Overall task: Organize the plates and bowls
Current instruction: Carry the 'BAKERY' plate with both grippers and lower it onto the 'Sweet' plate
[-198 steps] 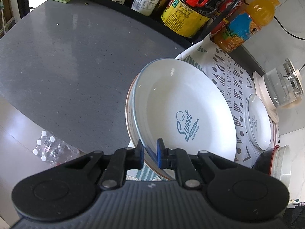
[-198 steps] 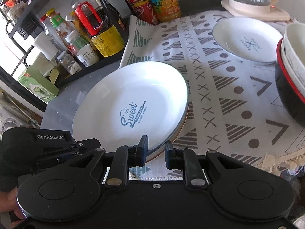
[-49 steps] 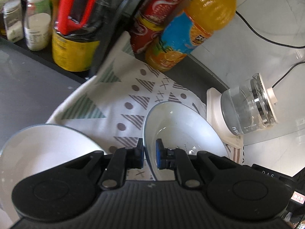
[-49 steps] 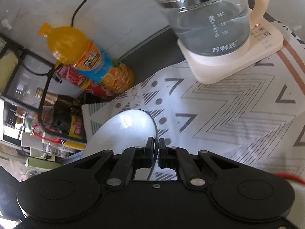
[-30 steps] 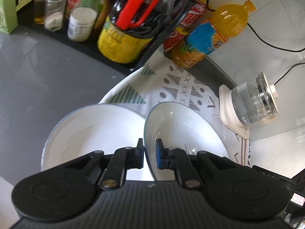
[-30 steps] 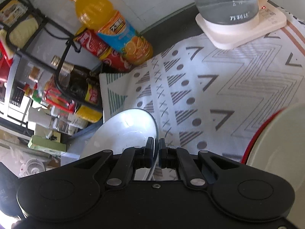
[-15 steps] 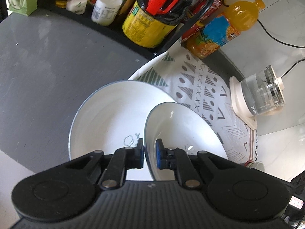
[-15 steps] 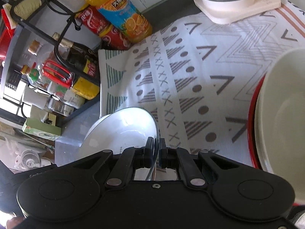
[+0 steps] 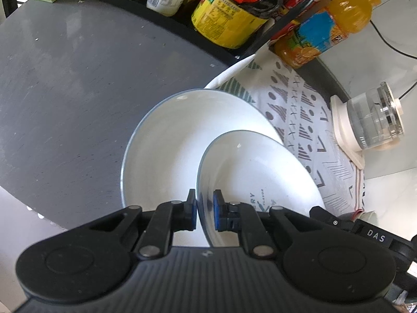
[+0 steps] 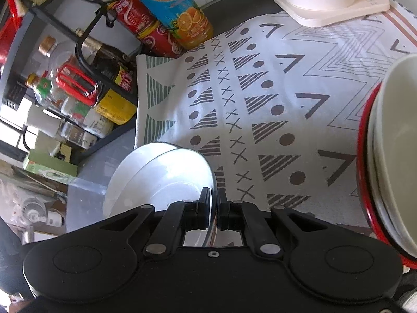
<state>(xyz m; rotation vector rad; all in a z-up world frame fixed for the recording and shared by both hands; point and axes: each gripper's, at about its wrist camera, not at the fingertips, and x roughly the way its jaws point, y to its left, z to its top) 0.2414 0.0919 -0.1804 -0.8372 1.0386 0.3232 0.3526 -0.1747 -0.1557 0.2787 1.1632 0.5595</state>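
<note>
My left tongs (image 9: 204,215) and right tongs (image 10: 213,212) clamp opposite rims of the small white plate (image 9: 255,180), lettered "FLAVOR", held over the large plate (image 9: 182,140) at the desk (image 9: 65,83) edge. Beyond: patterned cloth (image 10: 260,99), orange drink bottle (image 10: 174,10), kettle (image 9: 372,120).

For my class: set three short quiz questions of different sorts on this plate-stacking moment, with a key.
1. True or false: the left hand-held gripper is shut on the rim of the small plate.
2. Multiple choice: the small plate is held over a) the kettle, b) the large plate, c) the juice bottle.
3. Fill in: the right hand-held gripper grips the same small plate by its ____.

Key: 1 true; 2 b; 3 rim.
</note>
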